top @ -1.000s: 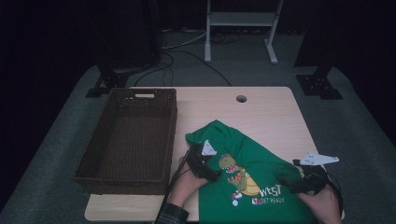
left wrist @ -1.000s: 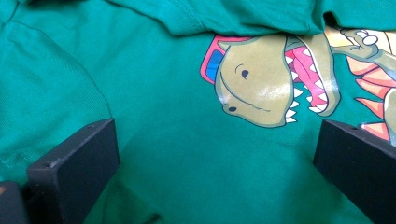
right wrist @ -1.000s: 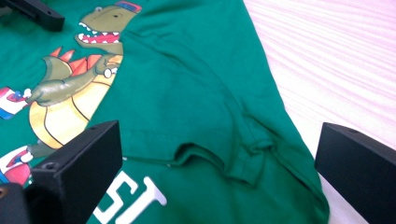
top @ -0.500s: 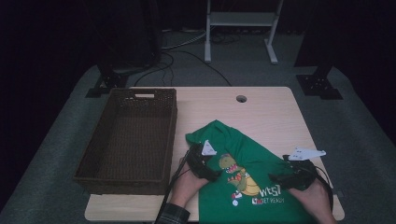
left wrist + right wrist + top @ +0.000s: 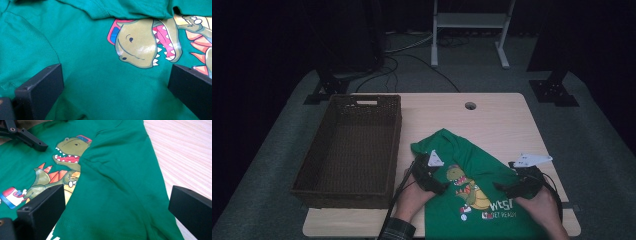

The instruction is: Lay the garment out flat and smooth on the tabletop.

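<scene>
A green dinosaur shirt (image 5: 472, 190) lies on the table (image 5: 492, 120) beside a basket (image 5: 352, 145). Left gripper (image 5: 432, 182) and right gripper (image 5: 512, 187) hover over it, jaws wide apart, holding nothing.

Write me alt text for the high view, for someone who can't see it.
A green T-shirt with a cartoon dinosaur print lies on a light wooden table, and a person's two hands hold the left gripper and right gripper over it. A dark woven basket sits on the table to the shirt's left.
</scene>
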`<act>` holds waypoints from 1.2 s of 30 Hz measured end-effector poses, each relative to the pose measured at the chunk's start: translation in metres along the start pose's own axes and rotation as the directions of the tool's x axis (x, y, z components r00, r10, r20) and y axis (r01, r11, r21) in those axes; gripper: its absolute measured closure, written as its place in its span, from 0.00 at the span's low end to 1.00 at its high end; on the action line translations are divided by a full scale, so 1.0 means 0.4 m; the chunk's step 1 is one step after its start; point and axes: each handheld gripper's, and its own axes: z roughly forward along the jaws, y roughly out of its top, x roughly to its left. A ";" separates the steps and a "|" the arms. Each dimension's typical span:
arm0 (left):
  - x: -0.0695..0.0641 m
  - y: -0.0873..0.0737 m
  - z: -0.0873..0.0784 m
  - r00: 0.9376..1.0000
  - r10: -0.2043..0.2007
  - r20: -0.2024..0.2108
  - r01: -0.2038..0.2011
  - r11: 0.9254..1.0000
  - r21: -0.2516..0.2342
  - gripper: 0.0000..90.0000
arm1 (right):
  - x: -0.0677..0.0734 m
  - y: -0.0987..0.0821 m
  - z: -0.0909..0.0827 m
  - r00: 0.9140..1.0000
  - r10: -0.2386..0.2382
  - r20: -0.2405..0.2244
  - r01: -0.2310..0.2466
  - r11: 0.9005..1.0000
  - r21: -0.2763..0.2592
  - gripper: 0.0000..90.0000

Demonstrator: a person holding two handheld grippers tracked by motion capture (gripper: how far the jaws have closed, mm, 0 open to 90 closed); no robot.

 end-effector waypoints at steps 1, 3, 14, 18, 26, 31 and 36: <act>0.000 0.000 0.000 1.000 0.000 0.000 0.000 1.000 0.000 0.00 | 0.001 0.002 0.002 1.000 0.001 0.000 -0.001 1.000 0.004 0.00; 0.000 0.000 0.000 1.000 0.000 0.000 0.000 1.000 0.000 0.00 | 0.002 0.007 0.006 1.000 -0.004 -0.001 0.004 1.000 0.004 0.00; 0.000 0.000 0.000 1.000 0.000 0.000 0.000 1.000 0.000 0.00 | 0.002 0.030 0.022 1.000 -0.015 -0.009 0.015 1.000 0.010 0.00; 0.000 0.000 0.000 1.000 0.000 0.000 0.000 1.000 0.000 0.00 | 0.001 0.036 0.030 1.000 -0.014 -0.014 0.014 1.000 0.009 0.00; 0.000 0.000 0.000 1.000 0.000 0.000 0.000 1.000 0.000 0.00 | -0.001 0.041 0.048 0.999 -0.012 -0.036 0.013 1.000 0.024 0.05; 0.000 0.000 0.000 1.000 0.000 0.000 0.000 1.000 0.000 0.00 | -0.002 0.055 0.054 0.999 -0.010 -0.043 0.011 1.000 0.027 0.06; 0.000 0.000 0.000 1.000 0.000 0.000 0.000 1.000 0.000 0.00 | 0.001 0.070 0.062 0.998 -0.017 -0.052 0.019 0.999 0.028 0.07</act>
